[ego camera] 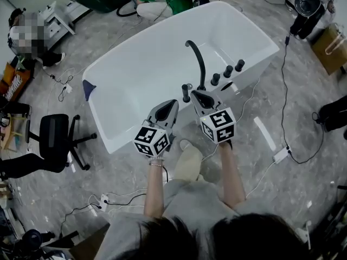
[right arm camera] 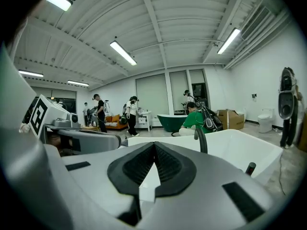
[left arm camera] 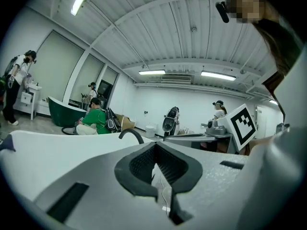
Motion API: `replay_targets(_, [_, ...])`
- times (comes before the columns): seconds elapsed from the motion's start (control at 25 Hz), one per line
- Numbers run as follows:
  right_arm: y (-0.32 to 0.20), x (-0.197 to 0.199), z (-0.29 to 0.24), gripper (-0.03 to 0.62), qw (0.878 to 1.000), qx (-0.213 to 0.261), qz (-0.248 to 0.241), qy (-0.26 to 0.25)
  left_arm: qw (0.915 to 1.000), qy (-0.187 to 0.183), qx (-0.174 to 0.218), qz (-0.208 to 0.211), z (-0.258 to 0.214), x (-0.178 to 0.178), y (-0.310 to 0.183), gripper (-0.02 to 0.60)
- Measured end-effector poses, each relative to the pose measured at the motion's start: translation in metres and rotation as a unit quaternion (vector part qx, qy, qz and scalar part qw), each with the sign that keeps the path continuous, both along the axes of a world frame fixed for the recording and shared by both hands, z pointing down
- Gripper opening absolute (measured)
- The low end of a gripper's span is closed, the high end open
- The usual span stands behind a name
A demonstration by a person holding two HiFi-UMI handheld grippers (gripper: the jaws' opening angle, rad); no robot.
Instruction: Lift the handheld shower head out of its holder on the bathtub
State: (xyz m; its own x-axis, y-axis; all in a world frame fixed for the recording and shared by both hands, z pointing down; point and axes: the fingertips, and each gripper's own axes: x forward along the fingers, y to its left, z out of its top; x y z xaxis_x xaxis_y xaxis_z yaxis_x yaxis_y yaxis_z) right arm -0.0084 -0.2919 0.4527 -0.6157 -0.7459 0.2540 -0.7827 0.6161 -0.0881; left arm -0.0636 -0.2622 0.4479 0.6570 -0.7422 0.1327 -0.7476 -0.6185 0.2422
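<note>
The grey left gripper (ego camera: 171, 104) and the grey right gripper (ego camera: 196, 95) both have their jaws pressed together, holding nothing. Between their tips, the thin black shower head (ego camera: 186, 92) stands upright in its holder on the rim of the big white bathtub (ego camera: 135, 75), beside a tall curved black tap (ego camera: 196, 58).

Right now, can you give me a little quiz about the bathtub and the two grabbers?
1. True or false: the jaws of the right gripper stand wide open.
2. In the head view, how many black knobs stand in a row to the right of the curved tap on the bathtub?
3. What does the left gripper hold? A nothing; B a sponge; C a knob.
Key: 1 false, they are shut; 2 three; 3 A.
</note>
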Motion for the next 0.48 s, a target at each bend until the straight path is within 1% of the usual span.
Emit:
replay_targets(0.28, [-0.024, -0.006, 0.041, 0.0, 0.999, -0.024, -0.025, 0.011, 0.9996, -0.003, -0.029, 0.004, 0.037, 0.006, -0.018, 0.005])
replay_targets(0.48, [-0.043, -0.014, 0.071, 0.006, 0.998, -0.042, -0.035, 0.024, 0.9989, -0.002, -0.048, -0.002, 0.062, 0.001, -0.035, 0.005])
